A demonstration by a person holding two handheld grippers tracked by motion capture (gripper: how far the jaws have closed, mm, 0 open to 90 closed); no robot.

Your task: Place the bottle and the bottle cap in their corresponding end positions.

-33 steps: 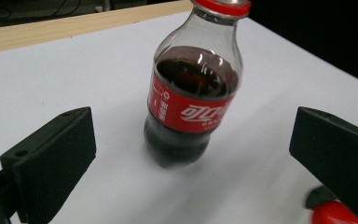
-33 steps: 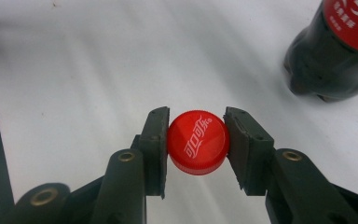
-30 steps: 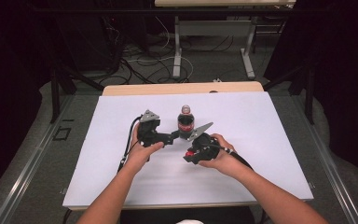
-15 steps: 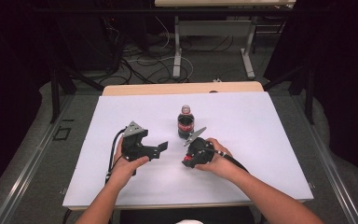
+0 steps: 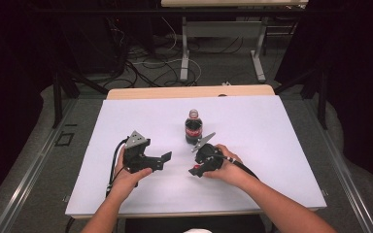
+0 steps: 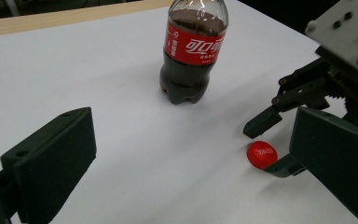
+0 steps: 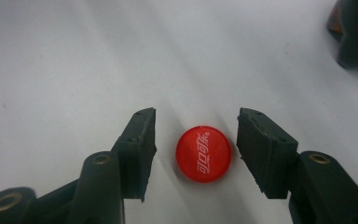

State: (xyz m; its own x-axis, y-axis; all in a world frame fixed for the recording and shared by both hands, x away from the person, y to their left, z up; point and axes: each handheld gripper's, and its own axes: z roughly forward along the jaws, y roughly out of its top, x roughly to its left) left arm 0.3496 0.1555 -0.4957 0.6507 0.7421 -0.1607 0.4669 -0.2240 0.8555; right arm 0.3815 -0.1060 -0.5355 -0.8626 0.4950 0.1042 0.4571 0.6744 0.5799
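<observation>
Now a red bottle cap [image 7: 203, 153] lies flat on the white table [image 5: 281, 136], between the parted jaws of the right gripper [image 7: 196, 149], touching neither.
Centre frame in the high view stands an uncapped cola bottle [image 5: 193, 127]; lower left of it, the left gripper [image 5: 161, 160] is held with jaws wide apart, empty.

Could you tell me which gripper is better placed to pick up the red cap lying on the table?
The right gripper. Its open jaws already sit either side of the red cap, which lies flat on the table. The left gripper is open too, but stands apart from it.
</observation>
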